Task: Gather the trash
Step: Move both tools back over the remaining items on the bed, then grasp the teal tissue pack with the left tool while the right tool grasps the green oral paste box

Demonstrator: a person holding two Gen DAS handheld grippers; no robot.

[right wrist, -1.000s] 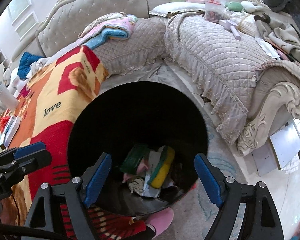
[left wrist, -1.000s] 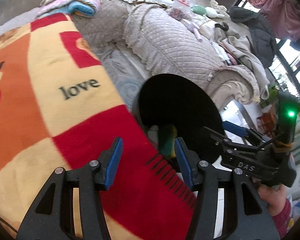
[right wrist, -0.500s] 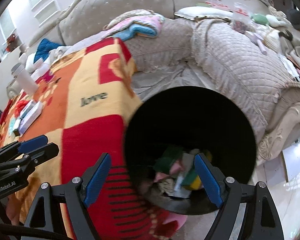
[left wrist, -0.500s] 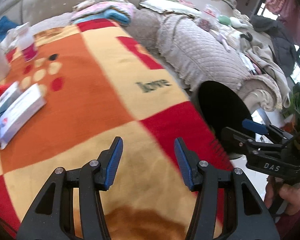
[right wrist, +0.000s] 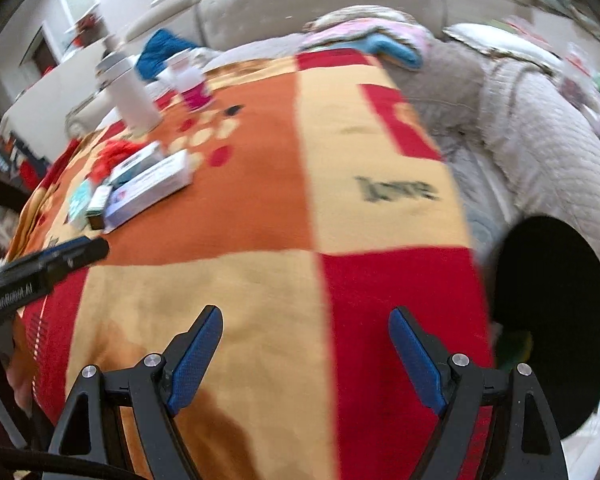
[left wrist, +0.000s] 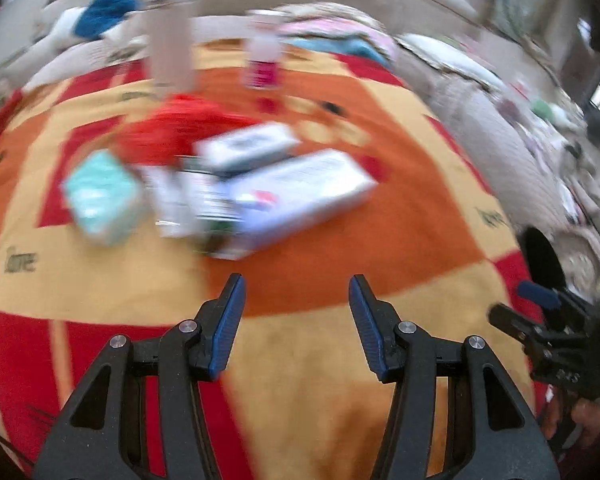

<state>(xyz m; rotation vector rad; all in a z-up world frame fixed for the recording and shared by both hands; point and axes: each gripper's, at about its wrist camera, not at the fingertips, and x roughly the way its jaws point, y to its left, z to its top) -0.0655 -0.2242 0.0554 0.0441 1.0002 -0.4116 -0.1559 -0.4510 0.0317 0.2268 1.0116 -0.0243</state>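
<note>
A pile of trash lies on the blanket-covered table [left wrist: 340, 248]: a long white box [left wrist: 300, 196], a smaller white box [left wrist: 248, 146], a teal packet [left wrist: 100, 196] and a red crumpled wrapper [left wrist: 172, 136]. My left gripper [left wrist: 296, 304] is open and empty, just in front of the pile. My right gripper [right wrist: 304, 340] is open and empty over the table's near part. The same pile shows in the right wrist view, with the long white box [right wrist: 152, 188] far left. The black trash bin [right wrist: 556, 320] stands right of the table and holds some trash [right wrist: 512, 344].
A white bottle [right wrist: 130, 88] and a pink-based cup [right wrist: 194, 84] stand at the table's far side. A beige quilted sofa [right wrist: 540, 140] with cushions and clutter runs behind and to the right. The left view is motion-blurred.
Both grippers have swung left, away from the bin and over the table. The trash pile has come into the centre of the left view. Both grippers stayed open.
</note>
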